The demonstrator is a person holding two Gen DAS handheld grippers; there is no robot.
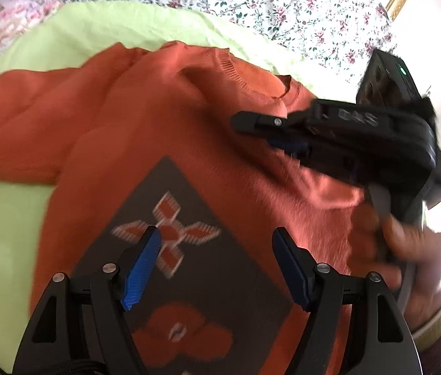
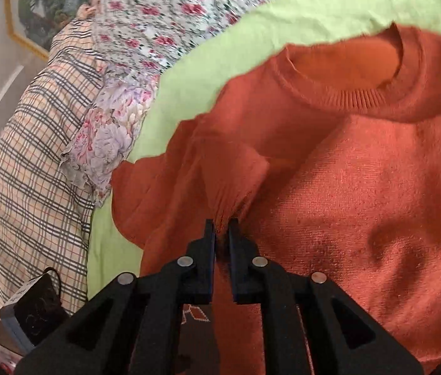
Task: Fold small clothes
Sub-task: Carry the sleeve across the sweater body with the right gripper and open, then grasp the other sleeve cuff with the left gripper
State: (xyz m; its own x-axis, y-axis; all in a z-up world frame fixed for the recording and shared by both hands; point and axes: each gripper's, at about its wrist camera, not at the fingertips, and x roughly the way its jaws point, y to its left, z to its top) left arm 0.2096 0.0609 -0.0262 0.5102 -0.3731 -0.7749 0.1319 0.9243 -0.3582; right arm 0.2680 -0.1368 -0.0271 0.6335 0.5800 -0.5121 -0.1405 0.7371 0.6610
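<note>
Blue-padded fingers of the left gripper (image 1: pixel 217 265) fill the bottom of the left wrist view, standing wide apart with nothing between them, above the brown patterned panel (image 1: pixel 189 250) of an orange sweater (image 1: pixel 126 118). That sweater lies spread on a light green sheet (image 2: pixel 251 22) over a floral bedspread (image 2: pixel 158 6). At lower centre of the right wrist view, the right gripper (image 2: pixel 221 234) pinches a gathered ridge of the sleeve fabric, jaws nearly together. A hand (image 1: pixel 414 250) holds it at right.
</note>
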